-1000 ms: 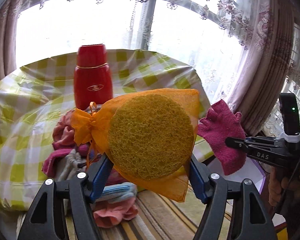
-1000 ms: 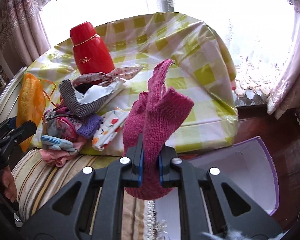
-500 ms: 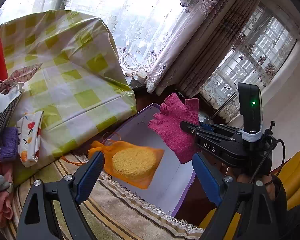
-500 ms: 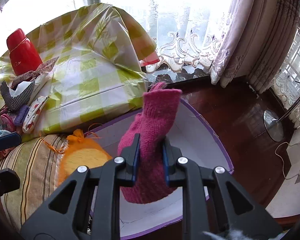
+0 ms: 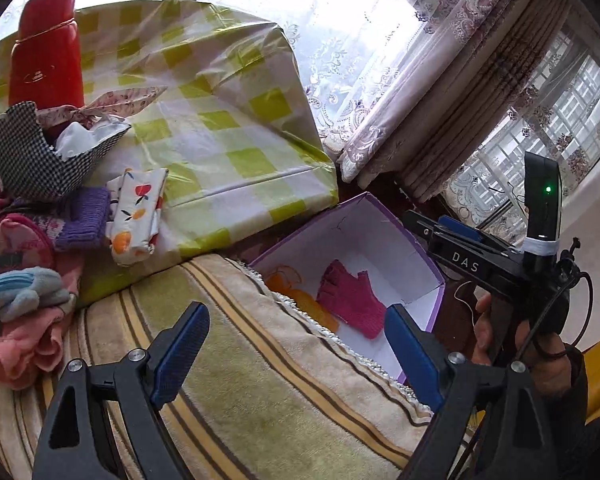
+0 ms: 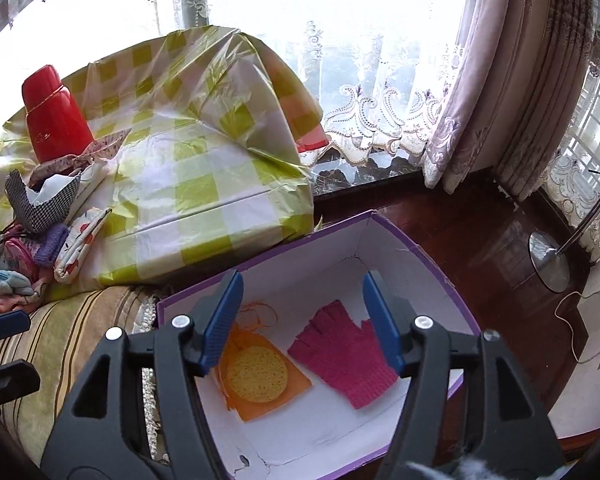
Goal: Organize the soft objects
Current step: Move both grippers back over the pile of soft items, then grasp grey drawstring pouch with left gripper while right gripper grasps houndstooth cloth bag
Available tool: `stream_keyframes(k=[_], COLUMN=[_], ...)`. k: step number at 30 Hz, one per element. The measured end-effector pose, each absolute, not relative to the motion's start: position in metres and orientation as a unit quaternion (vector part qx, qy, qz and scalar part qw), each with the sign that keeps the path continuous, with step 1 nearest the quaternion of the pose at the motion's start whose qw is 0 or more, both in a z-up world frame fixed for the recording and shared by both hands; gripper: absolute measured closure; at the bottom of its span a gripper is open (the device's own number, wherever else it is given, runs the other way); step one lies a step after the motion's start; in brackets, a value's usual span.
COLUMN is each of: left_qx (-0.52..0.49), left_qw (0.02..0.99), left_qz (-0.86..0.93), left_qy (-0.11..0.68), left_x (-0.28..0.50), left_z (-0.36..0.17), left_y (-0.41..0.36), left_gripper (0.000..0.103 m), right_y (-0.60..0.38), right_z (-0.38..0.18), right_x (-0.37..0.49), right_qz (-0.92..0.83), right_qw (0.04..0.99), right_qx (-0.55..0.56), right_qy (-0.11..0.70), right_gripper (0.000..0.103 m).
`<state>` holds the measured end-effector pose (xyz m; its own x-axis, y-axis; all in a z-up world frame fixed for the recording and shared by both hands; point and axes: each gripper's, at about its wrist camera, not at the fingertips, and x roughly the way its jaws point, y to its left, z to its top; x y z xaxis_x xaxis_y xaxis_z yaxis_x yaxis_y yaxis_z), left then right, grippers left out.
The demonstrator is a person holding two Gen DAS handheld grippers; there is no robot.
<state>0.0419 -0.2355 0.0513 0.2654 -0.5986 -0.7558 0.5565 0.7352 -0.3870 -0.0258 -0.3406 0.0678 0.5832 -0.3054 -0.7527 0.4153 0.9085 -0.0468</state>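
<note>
Right wrist view: my right gripper (image 6: pixel 302 318) has just been opening its jaws, now wide and empty, and the pink glove (image 6: pixel 342 354) it held lies flat in the purple box (image 6: pixel 412 248) beside the one orange mesh bag (image 6: pixel 260 368) that my left gripper (image 5: pixel 296 354), jaws wide and empty, dropped a moment ago. That makes two soft things boxed; I count about seven more in the pile (image 5: pixel 40 216) on the tabletop (image 5: pixel 228 152), near one red flask (image 5: pixel 46 52).

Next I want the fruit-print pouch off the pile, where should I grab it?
Take the fruit-print pouch by its right edge, coming from the right, above the checked cloth. That side lies bare; its left edge butts against the purple knit, so jaws there would likely catch both.
</note>
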Motion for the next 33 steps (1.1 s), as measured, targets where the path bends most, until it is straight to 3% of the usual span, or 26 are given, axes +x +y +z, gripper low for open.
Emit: stream_keyframes(k=[2,4,5,14,19,33], left_qx=[-0.029,-0.04,-0.049,-0.116,-0.155,-0.119], left_qw=[0.801,0.8,0.796,0.796,0.818,0.868], left_qz=[-0.349,-0.325,-0.318,-0.272,-0.213,-0.135], left_qy=[0.486,0.502,0.513,0.529,0.511,0.462], left_x=[0.042,0.045,0.047,0.036,0.042,0.096], left_z=[0.051,0.046,0.042,0.035,0.041,0.058], left_y=[-0.219,-0.203,-0.195,-0.121,-0.077,-0.032], left_gripper=[0.024,0.043,0.044,0.044,0.044,0.044], right_y=[-0.327,-0.313,-0.305,-0.238,-0.237,-0.168], right_z=[0.066,0.065,0.064,0.065,0.067,0.057], right_x=[-0.018,-0.012,-0.008,0.021,0.041,0.112], right_qz=[-0.181,-0.149,-0.128,-0.06,-0.028,0.058], right_qw=[0.889,0.894,0.895,0.9,0.895,0.883], right_qx=[0.055,0.052,0.052,-0.024,0.027,0.034], right_qy=[0.416,0.42,0.423,0.431,0.444,0.465], right_gripper=[0.037,0.037,0.037,0.037,0.037,0.037])
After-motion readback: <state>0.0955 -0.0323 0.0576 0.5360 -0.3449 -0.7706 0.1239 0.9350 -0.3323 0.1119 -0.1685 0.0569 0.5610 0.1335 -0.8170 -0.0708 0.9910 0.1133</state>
